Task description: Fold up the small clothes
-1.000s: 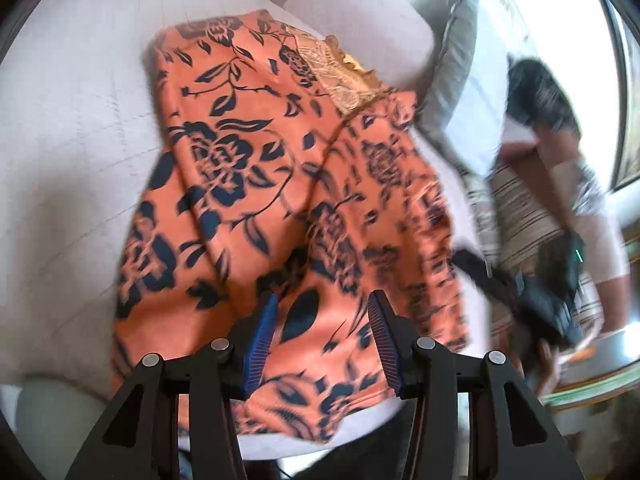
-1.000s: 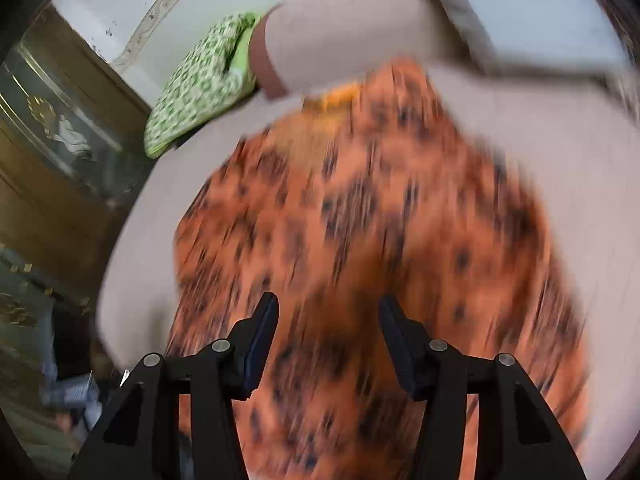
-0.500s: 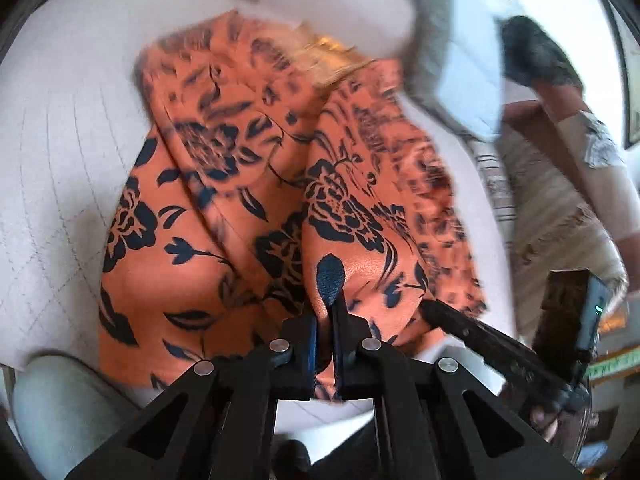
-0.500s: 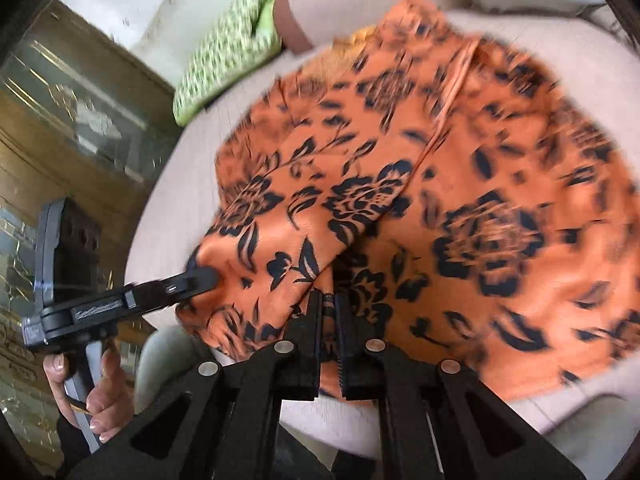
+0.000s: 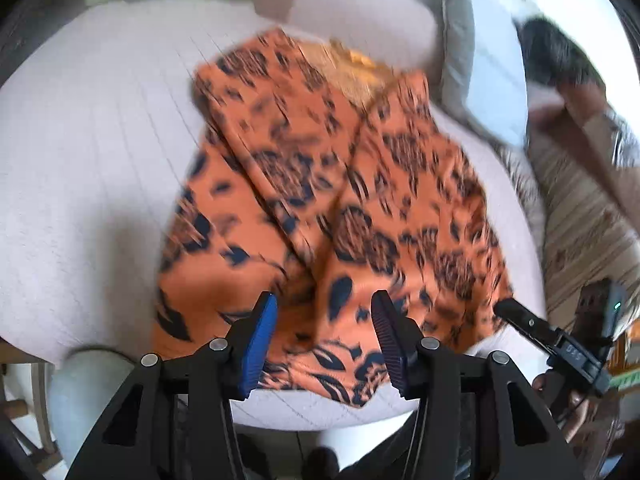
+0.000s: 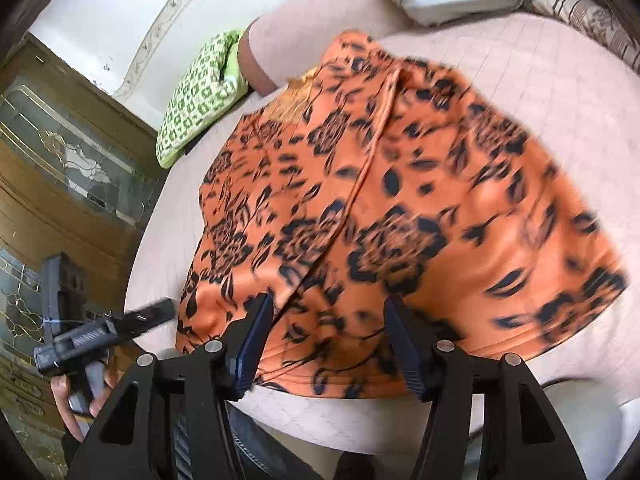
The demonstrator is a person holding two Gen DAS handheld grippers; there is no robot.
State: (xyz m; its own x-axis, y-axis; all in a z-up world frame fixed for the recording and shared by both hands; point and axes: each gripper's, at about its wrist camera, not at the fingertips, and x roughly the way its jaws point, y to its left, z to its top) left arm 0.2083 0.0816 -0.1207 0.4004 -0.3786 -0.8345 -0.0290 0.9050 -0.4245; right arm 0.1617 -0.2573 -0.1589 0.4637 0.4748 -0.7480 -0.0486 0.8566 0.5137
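Both tongs, left tongs (image 5: 324, 344) and right tongs (image 6: 328, 346), have just opened, empty, over the garment's (image 5: 320, 200) near hem. Thin, limp, slippery-looking cloth; pinch the hem corners.

Bright daylight fills both views, blown out to white glare at the upper right of the left wrist view. The orange floral garment (image 5: 332, 208) is smeared by motion blur — its far side most in the right wrist view. Fisheye bending curves everything toward dark, vignetted corners.
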